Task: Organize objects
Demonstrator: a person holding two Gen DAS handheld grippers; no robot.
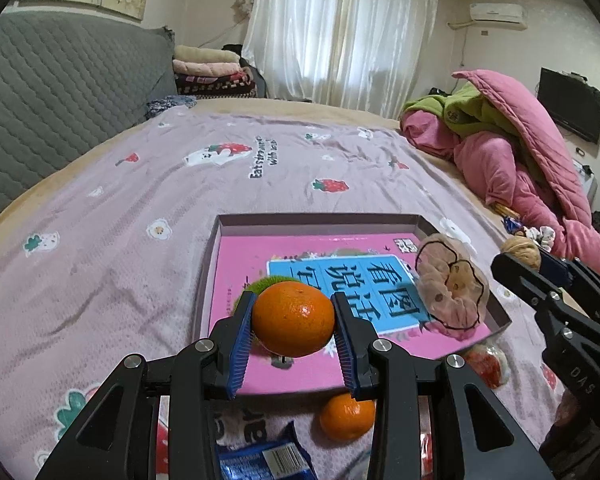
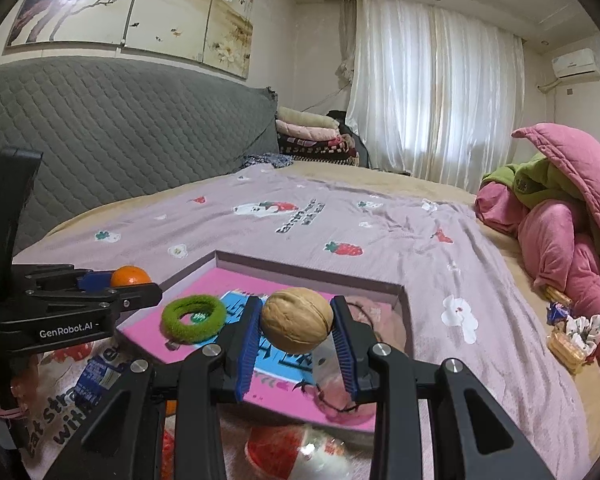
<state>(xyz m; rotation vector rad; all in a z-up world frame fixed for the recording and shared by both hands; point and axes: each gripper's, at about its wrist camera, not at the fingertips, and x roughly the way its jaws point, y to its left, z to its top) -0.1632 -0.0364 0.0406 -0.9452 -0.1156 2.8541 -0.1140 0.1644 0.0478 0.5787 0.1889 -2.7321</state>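
Left gripper (image 1: 293,322) angled downward over the near edge of the shallow tray (image 1: 236,222), blue pads clamped on a tangerine (image 1: 293,318) held just above the tray's pink book (image 1: 256,268). Right gripper (image 2: 296,322) likewise tilted downward, over the same tray from its right side, pads pinched on a walnut (image 2: 296,319) held clear of the book. No hand or sleeve in either view; only black gripper frames.

Inside the tray: a green fuzzy hair tie (image 2: 193,317) on the book, left of the walnut; a pink scrunchie with dark trim (image 1: 452,292) against the tray's right wall. Just outside the tray's near edge, on the bedsheet (image 1: 100,240): a second tangerine (image 1: 346,416), half behind the left gripper's right finger; a blue snack packet (image 1: 264,460), cut off by the frame's bottom; a red-and-white wrapped item (image 1: 488,364), blurred and not identifiable. Well to the tray's right, by the pink quilt (image 1: 540,200), a small cluster of wrapped things (image 2: 568,332), too small to make out. Green hair tie mostly hidden behind the tangerine in the left wrist view.
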